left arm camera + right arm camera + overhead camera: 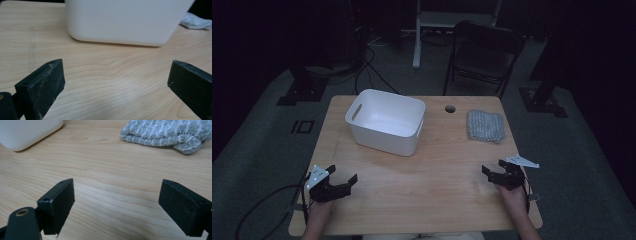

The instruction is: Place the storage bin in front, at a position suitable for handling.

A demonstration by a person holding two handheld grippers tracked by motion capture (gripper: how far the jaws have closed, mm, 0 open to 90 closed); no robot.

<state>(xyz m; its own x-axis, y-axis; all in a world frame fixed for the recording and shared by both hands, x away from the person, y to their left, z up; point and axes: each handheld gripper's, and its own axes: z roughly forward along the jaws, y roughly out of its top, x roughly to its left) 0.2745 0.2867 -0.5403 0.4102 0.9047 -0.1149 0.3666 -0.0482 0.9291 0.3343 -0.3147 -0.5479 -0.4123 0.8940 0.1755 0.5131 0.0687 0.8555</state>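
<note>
A white plastic bin [385, 121] with a handle slot stands on the wooden table [422, 185], left of centre and towards the back. A folded grey striped cloth [485, 126] lies at the back right. My left gripper [343, 175] rests near the front left corner, open, nothing between its jaws; its own view faces the bin [127, 21] with the cloth [196, 23] past the bin's corner. My right gripper [493, 167] sits near the front right edge, open and empty. Ahead of it lie the cloth [170, 132] and the bin's corner [27, 132].
A round hole [450, 108] is cut in the table between bin and cloth. A dark folding chair [484, 52] and a white table leg [416, 35] stand on the floor beyond. Cables trail on the floor at the left.
</note>
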